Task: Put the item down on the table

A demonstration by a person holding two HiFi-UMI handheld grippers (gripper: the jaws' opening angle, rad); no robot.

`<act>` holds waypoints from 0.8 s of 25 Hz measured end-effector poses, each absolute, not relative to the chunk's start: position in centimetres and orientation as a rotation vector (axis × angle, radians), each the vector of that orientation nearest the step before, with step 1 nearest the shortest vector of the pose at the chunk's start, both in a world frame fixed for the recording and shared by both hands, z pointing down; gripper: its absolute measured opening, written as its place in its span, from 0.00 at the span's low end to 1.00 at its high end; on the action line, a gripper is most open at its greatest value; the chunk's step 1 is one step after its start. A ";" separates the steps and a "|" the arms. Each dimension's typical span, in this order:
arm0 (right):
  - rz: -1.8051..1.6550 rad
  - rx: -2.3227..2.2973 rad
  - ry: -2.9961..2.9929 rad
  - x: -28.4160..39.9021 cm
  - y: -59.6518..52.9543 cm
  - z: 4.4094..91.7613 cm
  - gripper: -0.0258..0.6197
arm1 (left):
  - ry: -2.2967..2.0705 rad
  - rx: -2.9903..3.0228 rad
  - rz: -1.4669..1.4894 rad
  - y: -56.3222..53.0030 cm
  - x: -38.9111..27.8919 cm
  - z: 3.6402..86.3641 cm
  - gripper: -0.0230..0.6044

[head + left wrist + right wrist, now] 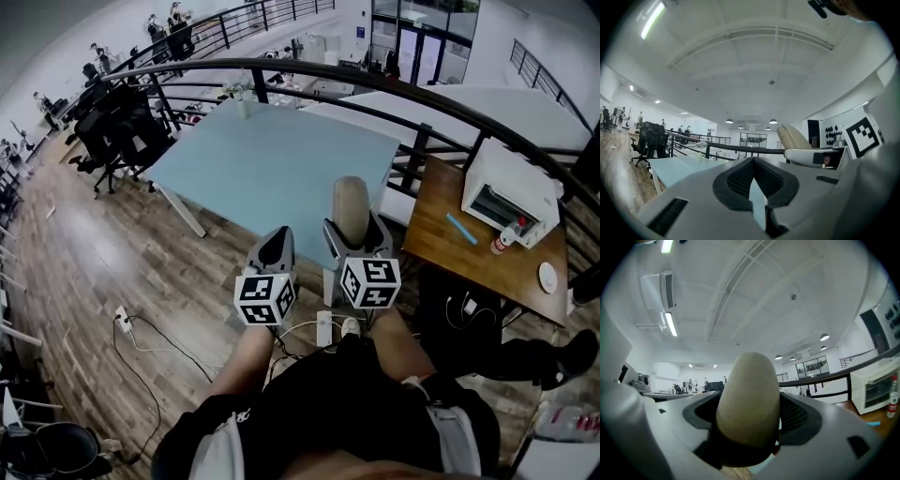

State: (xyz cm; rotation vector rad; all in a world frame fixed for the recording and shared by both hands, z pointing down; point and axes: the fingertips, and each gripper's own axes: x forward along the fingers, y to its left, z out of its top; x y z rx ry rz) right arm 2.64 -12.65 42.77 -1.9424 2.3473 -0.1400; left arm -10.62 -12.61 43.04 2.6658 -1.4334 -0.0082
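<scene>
The right gripper (354, 236) clamps the beige item (352, 206) low, seemingly light, stiff and smooth; the left gripper (274, 246) is pinched together, empty

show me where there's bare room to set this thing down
The light blue table ahead is nearly all bare, from its near edge to the small vase at its far edge. The wooden table on the right is crowded: toaster oven, bottle, blue pen, plate; only its left part is bare.
</scene>
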 end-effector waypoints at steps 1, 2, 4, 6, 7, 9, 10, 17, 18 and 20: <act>-0.142 -1.941 2.349 3.1 -13.5 42.7 0.65 | -1.433 2.665 -0.005 -13.5 -10.0 43.0 0.06; -0.144 -1.941 2.351 3.7 -14.3 42.7 0.65 | -1.434 2.665 0.000 -14.4 -9.4 42.9 0.06; -0.155 -1.942 2.355 5.0 -16.2 42.8 0.65 | -1.434 2.660 0.009 -16.2 -8.1 42.8 0.06; -0.168 -1.938 2.364 6.2 -18.4 42.8 0.65 | -1.441 2.650 0.020 -18.2 -6.8 42.9 0.06; -0.169 -1.935 2.371 6.9 -19.5 42.8 0.65 | -1.447 2.644 0.026 -19.2 -6.2 42.9 0.06; -0.166 -1.931 2.386 8.1 -21.7 42.8 0.65 | -1.461 2.631 0.035 -21.4 -4.9 42.8 0.06; -0.166 -1.928 2.393 8.7 -22.7 42.9 0.65 | -1.467 2.626 0.038 -22.4 -4.3 42.8 0.06; -0.177 -1.899 2.425 12.6 -28.5 42.9 0.65 | -1.487 2.608 0.043 -28.2 0.0 42.6 0.06; -0.183 -1.895 2.431 13.2 -29.2 43.1 0.65 | -1.486 2.608 0.045 -28.8 0.8 42.7 0.06; -0.195 -1.884 2.445 14.4 -30.6 43.6 0.65 | -1.485 2.607 0.049 -29.8 2.3 42.9 0.06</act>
